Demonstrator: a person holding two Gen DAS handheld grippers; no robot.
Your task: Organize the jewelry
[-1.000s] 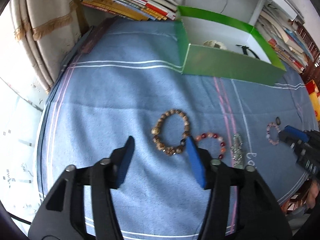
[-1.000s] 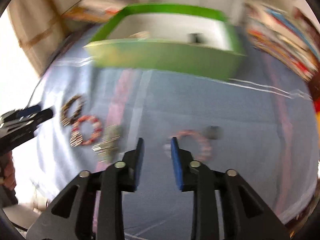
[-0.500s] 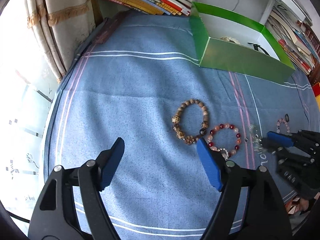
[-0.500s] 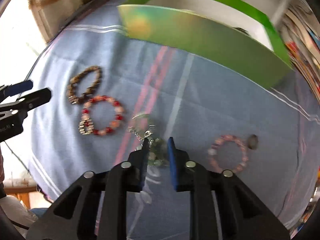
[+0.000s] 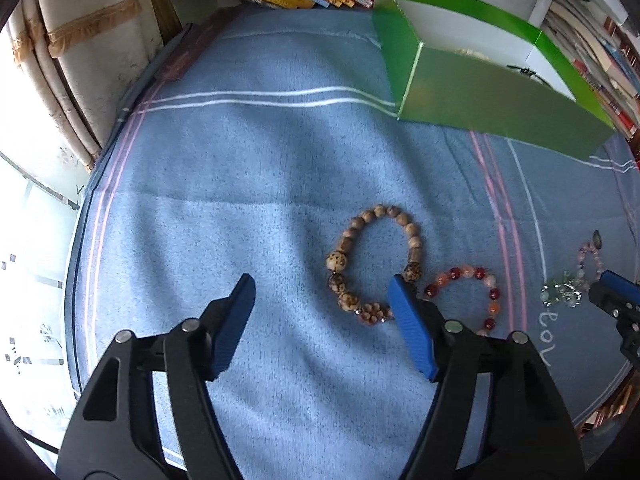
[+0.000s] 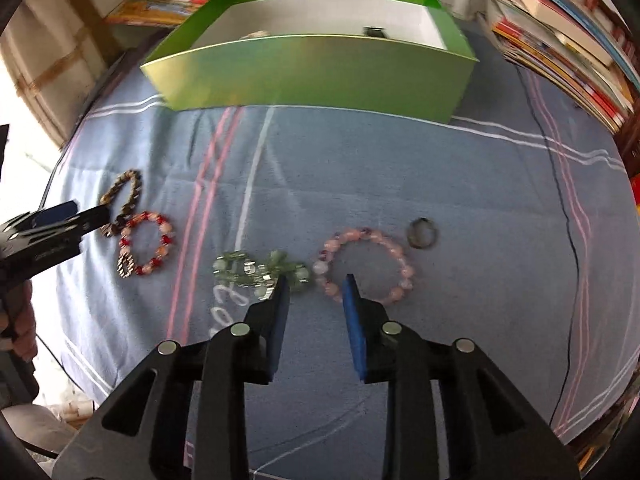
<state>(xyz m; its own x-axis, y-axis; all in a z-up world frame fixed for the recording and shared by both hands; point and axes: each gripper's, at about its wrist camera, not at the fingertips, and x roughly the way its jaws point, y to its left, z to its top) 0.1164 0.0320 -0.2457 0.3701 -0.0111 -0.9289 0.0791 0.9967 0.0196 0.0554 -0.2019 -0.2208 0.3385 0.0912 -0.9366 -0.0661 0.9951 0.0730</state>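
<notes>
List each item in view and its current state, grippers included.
Left gripper: open, empty.
Right gripper: open, empty.
Green box: open-topped.
Brown bracelet: flat on cloth.
Red bracelet: flat on cloth.
Green bracelet: bunched.
Pink bracelet: flat.
Ring: on cloth.

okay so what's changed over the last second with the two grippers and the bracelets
The right gripper swung left over the green charm piece with its jaws narrow, then came back and opened beside the pink bracelet. The left gripper opened wider near the brown bracelet. Nothing was picked up; the jewelry and green box stayed put.
</notes>
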